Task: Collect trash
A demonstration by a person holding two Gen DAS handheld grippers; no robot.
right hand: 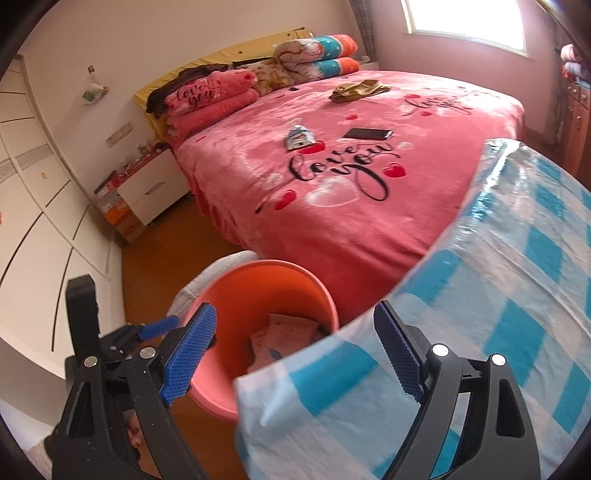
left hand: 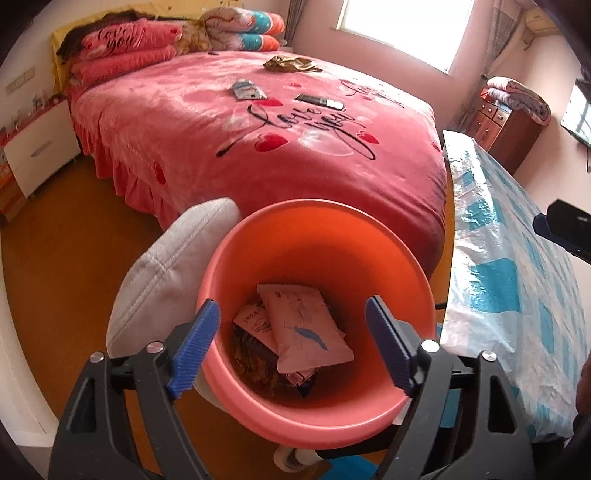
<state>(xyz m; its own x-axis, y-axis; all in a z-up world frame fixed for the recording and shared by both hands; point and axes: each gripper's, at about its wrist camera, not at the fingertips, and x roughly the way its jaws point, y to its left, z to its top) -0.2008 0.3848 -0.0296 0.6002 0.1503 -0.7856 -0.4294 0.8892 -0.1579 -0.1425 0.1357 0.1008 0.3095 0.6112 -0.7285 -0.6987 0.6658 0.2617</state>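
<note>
We are looking at a bed (left hand: 229,147) wearing a pink cover; lying on it are a blue-and-white wrapper (left hand: 248,89), a dark phone-like slab (left hand: 319,100), a crumpled golden bag (left hand: 291,64) and folded quilts (left hand: 243,31) by the headboard. Beside it a table under a blue-checked cloth (right hand: 498,295) is showing bare. On the wooden floor (left hand: 74,229) an orange bin (left hand: 258,236) is standing, touching a grey cushion (left hand: 173,254).
</note>
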